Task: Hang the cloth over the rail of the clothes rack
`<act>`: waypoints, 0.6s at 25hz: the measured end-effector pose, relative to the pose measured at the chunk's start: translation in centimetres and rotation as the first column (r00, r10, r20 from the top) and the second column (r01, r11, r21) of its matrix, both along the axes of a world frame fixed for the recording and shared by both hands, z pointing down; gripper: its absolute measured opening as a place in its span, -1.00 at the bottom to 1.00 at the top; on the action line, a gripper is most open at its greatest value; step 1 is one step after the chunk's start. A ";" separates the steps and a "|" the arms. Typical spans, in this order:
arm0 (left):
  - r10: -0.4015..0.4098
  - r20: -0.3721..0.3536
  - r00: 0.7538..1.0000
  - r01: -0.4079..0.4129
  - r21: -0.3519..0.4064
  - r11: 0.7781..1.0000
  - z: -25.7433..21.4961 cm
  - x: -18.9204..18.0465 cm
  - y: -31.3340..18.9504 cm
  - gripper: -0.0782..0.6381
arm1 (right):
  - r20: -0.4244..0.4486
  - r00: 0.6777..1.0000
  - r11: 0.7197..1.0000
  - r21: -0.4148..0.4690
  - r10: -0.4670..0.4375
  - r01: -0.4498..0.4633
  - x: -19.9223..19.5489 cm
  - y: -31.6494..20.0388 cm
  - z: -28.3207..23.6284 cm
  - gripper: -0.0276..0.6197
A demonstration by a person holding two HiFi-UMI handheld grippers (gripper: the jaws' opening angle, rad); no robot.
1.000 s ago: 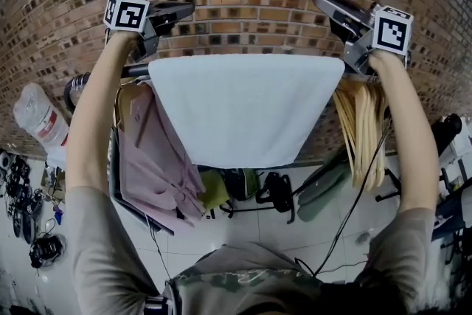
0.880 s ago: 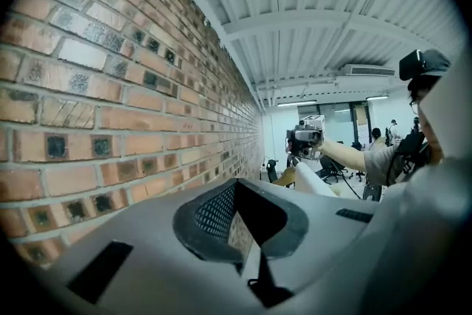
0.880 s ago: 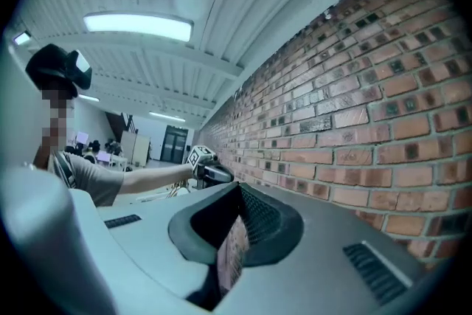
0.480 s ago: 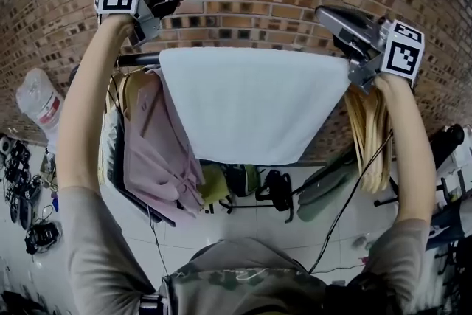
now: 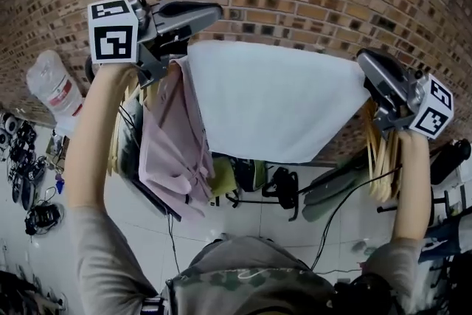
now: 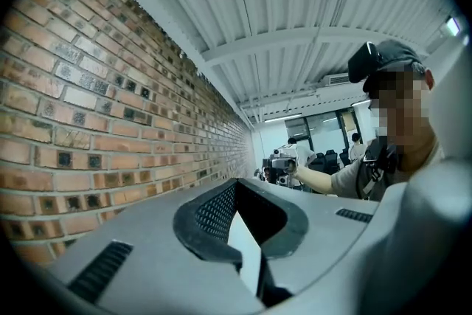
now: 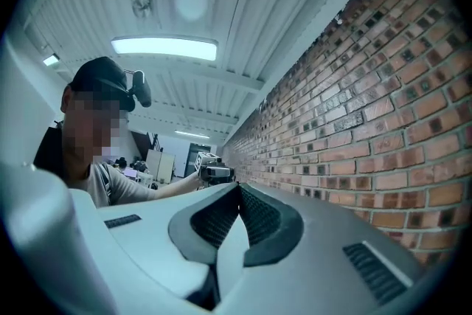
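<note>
Since the earlier frame the left gripper [image 5: 210, 11] is sitting further inward, above the shirt [image 5: 173, 144], and the right gripper [image 5: 366, 61] is sitting lower and further out. Both jaw pairs are pinching top corners of the cloth [image 5: 273, 103], which is hanging stretched between them in front of the wall. The rail is hidden, so seating is unconfirmed. The cloth is looking light, soft and limp. Judgement: keep gripping the corners, keep it taut. The bottle [image 5: 55, 92] label is reading as a blur, and nothing else legible is showing.
</note>
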State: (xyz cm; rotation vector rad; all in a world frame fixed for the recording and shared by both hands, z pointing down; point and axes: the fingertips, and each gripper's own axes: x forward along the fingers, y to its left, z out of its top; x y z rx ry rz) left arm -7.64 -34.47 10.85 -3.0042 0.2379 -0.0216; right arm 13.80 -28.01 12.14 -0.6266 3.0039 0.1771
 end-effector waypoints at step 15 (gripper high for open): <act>0.125 0.038 0.991 -0.125 -0.003 0.992 7.5 -0.4 7.3 -0.77 | 0.057 0.993 0.995 0.001 0.102 -0.102 1.3 4.2 6.8 -0.89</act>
